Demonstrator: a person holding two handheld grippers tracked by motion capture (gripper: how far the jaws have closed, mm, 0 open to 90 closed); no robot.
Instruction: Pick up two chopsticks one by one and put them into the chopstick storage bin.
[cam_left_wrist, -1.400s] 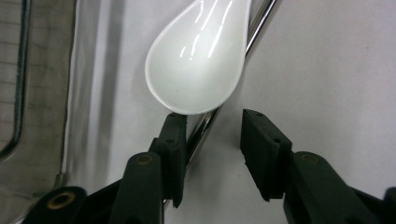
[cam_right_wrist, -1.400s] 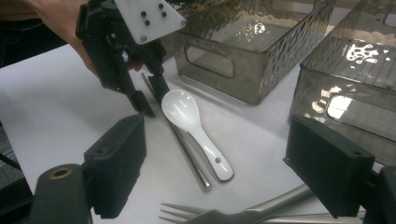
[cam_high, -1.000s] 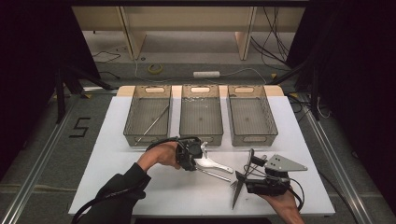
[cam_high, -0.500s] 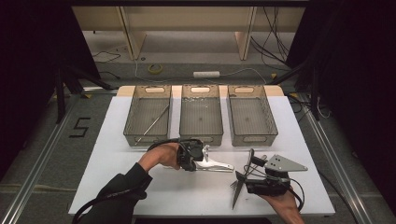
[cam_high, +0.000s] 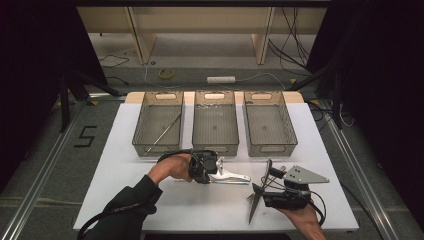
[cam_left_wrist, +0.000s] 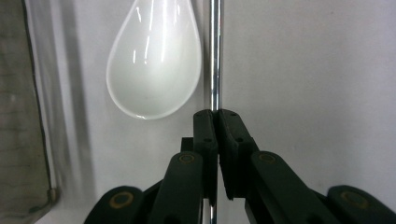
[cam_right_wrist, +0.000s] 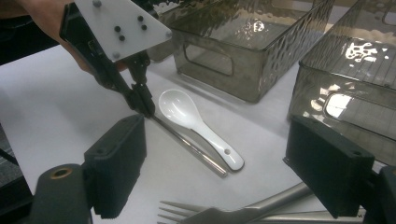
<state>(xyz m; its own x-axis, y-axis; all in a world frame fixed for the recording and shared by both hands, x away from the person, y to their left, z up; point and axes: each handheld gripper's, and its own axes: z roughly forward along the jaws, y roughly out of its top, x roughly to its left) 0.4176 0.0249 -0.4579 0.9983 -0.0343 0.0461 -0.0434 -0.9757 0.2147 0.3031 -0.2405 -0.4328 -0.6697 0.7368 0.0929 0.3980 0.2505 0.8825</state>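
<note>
I am pinching the rod (cam_left_wrist: 214, 51) with my left tool (cam_left_wrist: 216, 114), jaws clamped near one end, while it is lying on the bench (cam_high: 120, 165) beside the spoon (cam_left_wrist: 156, 60). Thin, stiff, slick steel: it is likely to pivot. My right tool (cam_right_wrist: 219, 163) is gaping empty over the fork (cam_right_wrist: 210, 212).

Grey floor (cam_high: 45, 150) — dark curtains (cam_high: 30, 60), pale wooden shelving (cam_high: 200, 22) behind.

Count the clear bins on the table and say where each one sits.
3, in a row along the table's far edge: the left bin with a thin metal rod lying in it, the middle bin, and the right bin. None seems hidden.
</note>
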